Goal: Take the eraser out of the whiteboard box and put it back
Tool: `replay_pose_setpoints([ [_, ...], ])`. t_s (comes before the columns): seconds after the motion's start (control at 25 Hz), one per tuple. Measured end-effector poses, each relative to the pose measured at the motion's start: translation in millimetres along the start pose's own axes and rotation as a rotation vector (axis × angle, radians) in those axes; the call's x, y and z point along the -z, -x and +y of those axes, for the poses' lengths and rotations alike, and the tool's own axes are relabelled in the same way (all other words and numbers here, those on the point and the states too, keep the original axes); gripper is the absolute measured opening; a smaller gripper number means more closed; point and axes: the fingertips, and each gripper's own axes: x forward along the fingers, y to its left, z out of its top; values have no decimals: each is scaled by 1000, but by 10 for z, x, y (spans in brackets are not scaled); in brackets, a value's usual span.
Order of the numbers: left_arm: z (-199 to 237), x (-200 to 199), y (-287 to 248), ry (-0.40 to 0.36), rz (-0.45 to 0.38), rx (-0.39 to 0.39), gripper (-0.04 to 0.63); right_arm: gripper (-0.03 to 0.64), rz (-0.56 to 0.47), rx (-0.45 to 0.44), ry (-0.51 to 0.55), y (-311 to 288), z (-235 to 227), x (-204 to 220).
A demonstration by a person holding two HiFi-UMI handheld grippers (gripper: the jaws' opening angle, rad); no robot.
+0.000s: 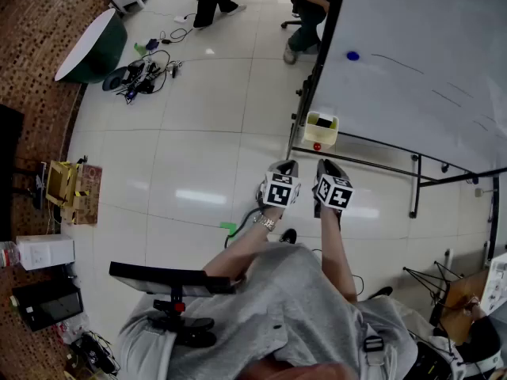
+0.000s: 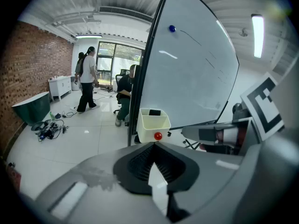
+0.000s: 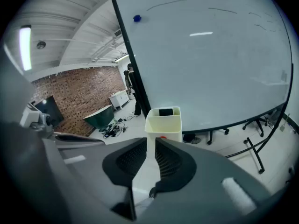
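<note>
Back in the rear compartment of the cream plastic whiteboard box (image 3: 163,125) sits the black block-shaped eraser (image 3: 166,111). Only its top face shows above the divider; the rest is sunk out of my sight. How deep the box's front compartment goes I cannot make out. On the box's front wall is a small red round magnet (image 2: 158,136), plain in my left gripper view but half covered by my own jaw tips in the right gripper view. The box hangs at the lower corner of the large white whiteboard (image 1: 412,54) in its black frame. Up the board from the box is a blue round magnet (image 1: 352,55), and the faint pen strokes past it are too thin to read.

My right gripper (image 3: 150,143) points at the box from short of it, not touching. Its fingers stand a narrow slit apart, with only floor showing through. My left gripper (image 2: 154,146), just beside it and also short of the box, has its tips met with nothing between them.

Beyond the box, across the white tiled floor (image 1: 198,149), people (image 2: 87,76) stand and sit; the head view cuts them off at its top edge. Farther from the box lie a tangle of black cables (image 1: 142,74) and a dark green tub with a white rim (image 1: 95,46).
</note>
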Motion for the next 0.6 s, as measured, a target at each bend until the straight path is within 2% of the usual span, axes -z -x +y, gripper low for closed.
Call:
replay_pose_setpoints([
  [0.08,226,-169,-110,4,5,6,6,69,16,14,4,-269,-31,-154],
  [0.2,540,-525,-254,7,-18,23,6,138,36,56,31,-671,-83,-429],
  [0.32,751,-817,-380,-33,-33,46,6,172,66,128,48,-995,-186,-578],
  [0.44,850,-1023,-483,-59,-36,80,6,236,109,188,36,-1213,-272,-621],
  [0.6,810,-1051,-618,-71,-9,126,6,305,145,246,41,-1301,-378,-570],
])
